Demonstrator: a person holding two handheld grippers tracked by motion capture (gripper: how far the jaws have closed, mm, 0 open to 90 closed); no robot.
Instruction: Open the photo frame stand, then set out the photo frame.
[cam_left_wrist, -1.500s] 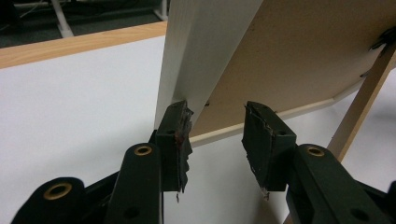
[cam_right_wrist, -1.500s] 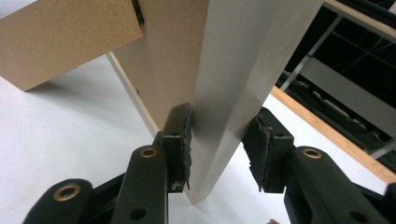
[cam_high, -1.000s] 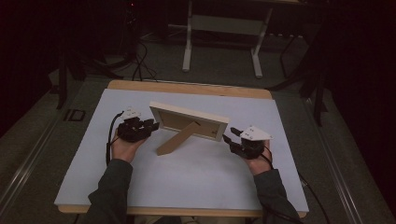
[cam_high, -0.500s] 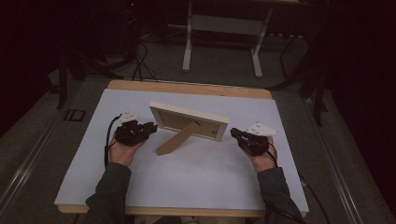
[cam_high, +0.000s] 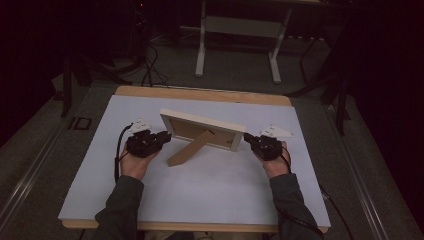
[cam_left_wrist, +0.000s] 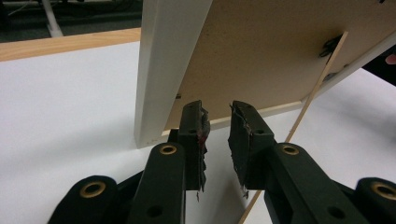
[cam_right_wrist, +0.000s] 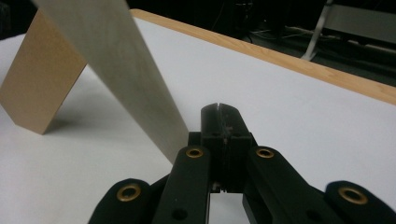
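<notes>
A white-bordered picture frame (cam_high: 202, 131) stands on the table with its brown back towards me, propped on a wooden easel leg (cam_high: 189, 148). My left gripper (cam_high: 162, 136) sits at the frame's left end. In the left gripper view its jaws (cam_left_wrist: 218, 119) have just been closing and stand a little apart, nothing between them, just short of the frame's lower corner (cam_left_wrist: 159, 93). My right gripper (cam_high: 248, 140) rests by the frame's right end. Its jaws (cam_right_wrist: 219, 109) have just closed fully on nothing, beside the frame's edge (cam_right_wrist: 126, 70), with the easel leg (cam_right_wrist: 42, 88) beyond.
The white tabletop (cam_high: 210, 200) has a wooden rim (cam_high: 200, 94) along its far side. A metal stand (cam_high: 240, 30) and cables lie on the dark floor beyond the table. Bare table surface lies in front of the frame, between my forearms.
The right gripper's jaws have gone from wide apart to fully together. The left gripper's jaws have narrowed. Both hands and the frame have stayed where they were.
</notes>
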